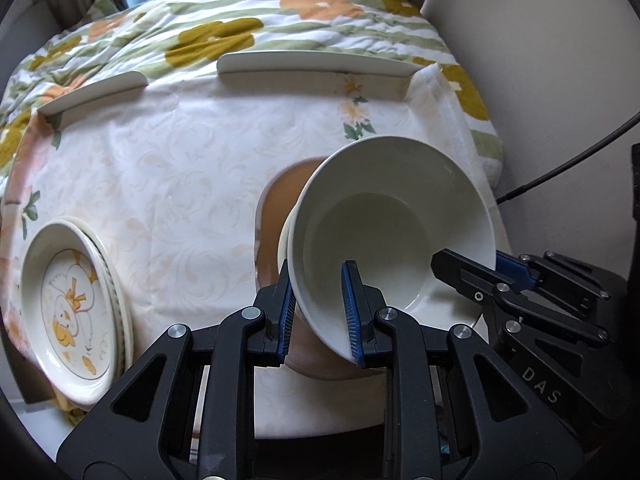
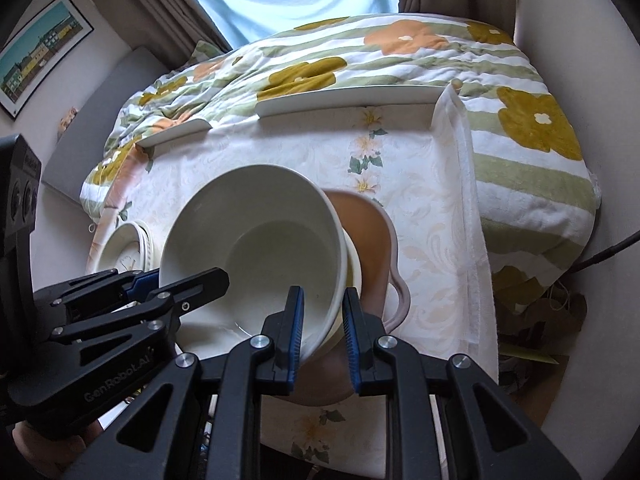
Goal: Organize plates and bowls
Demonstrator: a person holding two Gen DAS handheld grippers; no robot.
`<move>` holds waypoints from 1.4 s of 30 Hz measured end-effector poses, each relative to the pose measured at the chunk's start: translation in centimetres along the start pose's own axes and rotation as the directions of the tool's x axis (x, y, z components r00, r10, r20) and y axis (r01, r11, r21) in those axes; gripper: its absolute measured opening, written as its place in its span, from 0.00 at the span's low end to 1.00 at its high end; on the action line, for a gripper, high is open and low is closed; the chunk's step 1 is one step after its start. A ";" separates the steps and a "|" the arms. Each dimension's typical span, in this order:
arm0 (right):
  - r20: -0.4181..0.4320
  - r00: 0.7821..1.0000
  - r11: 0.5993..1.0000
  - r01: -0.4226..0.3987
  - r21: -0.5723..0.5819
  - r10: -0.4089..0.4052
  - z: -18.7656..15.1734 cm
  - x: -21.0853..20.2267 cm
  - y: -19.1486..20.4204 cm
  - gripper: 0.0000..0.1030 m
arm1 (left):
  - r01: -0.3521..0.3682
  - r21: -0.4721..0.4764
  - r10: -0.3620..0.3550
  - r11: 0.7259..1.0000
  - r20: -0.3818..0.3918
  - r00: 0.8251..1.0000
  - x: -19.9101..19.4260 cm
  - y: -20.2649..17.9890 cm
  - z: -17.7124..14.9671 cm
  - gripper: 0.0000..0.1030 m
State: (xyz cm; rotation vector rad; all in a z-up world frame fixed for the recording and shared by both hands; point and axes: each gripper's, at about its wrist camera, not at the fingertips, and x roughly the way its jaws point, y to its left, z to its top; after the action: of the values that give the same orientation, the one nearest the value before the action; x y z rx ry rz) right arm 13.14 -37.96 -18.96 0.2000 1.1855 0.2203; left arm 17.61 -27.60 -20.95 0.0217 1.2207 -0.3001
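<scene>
A white bowl (image 1: 384, 224) is held tilted over a second pale bowl (image 2: 354, 268) that rests on a brown plate (image 1: 276, 216). My left gripper (image 1: 320, 312) is shut on the white bowl's near-left rim. My right gripper (image 2: 322, 328) is shut on the same bowl's rim (image 2: 256, 248), and it shows at the right in the left wrist view (image 1: 468, 268). The left gripper shows at the left in the right wrist view (image 2: 180, 284). A stack of plates with a duck picture (image 1: 72, 308) lies at the table's left edge; it also shows in the right wrist view (image 2: 128, 248).
The table carries a cream floral cloth (image 1: 168, 184). Two white raised edge pieces (image 1: 316, 64) stand at its far side. A flowered quilt (image 1: 240, 28) lies behind. A black cable (image 1: 568, 164) runs on the right. A framed picture (image 2: 40, 52) hangs on the left wall.
</scene>
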 end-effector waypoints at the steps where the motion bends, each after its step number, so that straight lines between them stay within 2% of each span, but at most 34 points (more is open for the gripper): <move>1: 0.000 1.000 1.000 0.011 -0.012 -0.011 0.0 0.1 0.1 0.17 | -0.011 0.008 0.011 1.000 -0.002 1.000 0.3 -0.1 -0.1 0.19; 7: -0.005 1.000 0.999 0.030 -0.034 -0.031 -0.1 0.6 0.2 0.17 | -0.038 0.022 0.038 0.999 -0.001 0.999 1.1 -0.2 -0.2 0.19; 20: -0.003 0.999 0.999 0.034 -0.037 -0.034 -0.3 0.8 0.1 0.17 | -0.150 0.093 0.147 0.984 0.040 0.988 1.2 -1.3 -0.5 0.19; 29: -0.001 0.999 0.999 0.037 -0.037 -0.037 0.0 0.6 0.3 0.17 | -0.119 0.086 0.115 0.989 0.043 0.992 0.8 -0.9 -0.3 0.19; 33: 0.050 0.999 1.000 0.014 -0.005 -0.014 -0.1 -1.2 0.1 0.17 | -0.113 0.063 0.104 0.992 0.125 0.987 -2.0 -0.2 -0.2 0.19; 37: 0.130 0.991 1.000 0.016 -0.011 -0.015 -0.1 -4.5 0.7 0.17 | -0.108 0.053 0.090 0.993 0.266 0.960 -7.0 0.5 -0.3 0.22; 38: 0.146 0.989 1.000 0.023 -0.015 -0.021 -0.2 -5.2 0.9 0.17 | -0.112 0.052 0.091 0.992 0.299 0.950 -8.2 0.7 -0.4 0.35; 39: 0.168 0.985 0.999 0.037 -0.020 -0.033 -0.3 -6.0 1.3 0.17 | -0.120 0.050 0.097 0.991 0.329 0.939 -9.2 0.8 -0.6 0.67; 40: 0.186 0.982 0.999 0.047 -0.025 -0.042 -0.4 -6.7 1.6 0.22 | -0.136 0.048 0.109 0.990 0.361 0.926 -10.2 1.0 -0.9 0.85; 41: 0.201 0.979 0.998 0.053 -0.026 -0.047 -0.6 -7.4 2.0 0.27 | -0.156 0.044 0.125 0.987 0.401 0.907 -11.3 1.1 -1.3 0.99; 42: 0.217 0.975 0.998 0.057 -0.020 -0.051 -0.8 -8.1 2.3 0.48 | -0.161 0.046 0.125 0.986 0.435 0.892 -12.2 1.3 -1.7 1.00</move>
State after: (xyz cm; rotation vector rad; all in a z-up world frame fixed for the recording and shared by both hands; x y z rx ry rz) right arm 9.37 -37.97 -11.45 0.1640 0.9700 0.1620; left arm 12.53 -23.45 -10.39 0.1099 0.7594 -0.2099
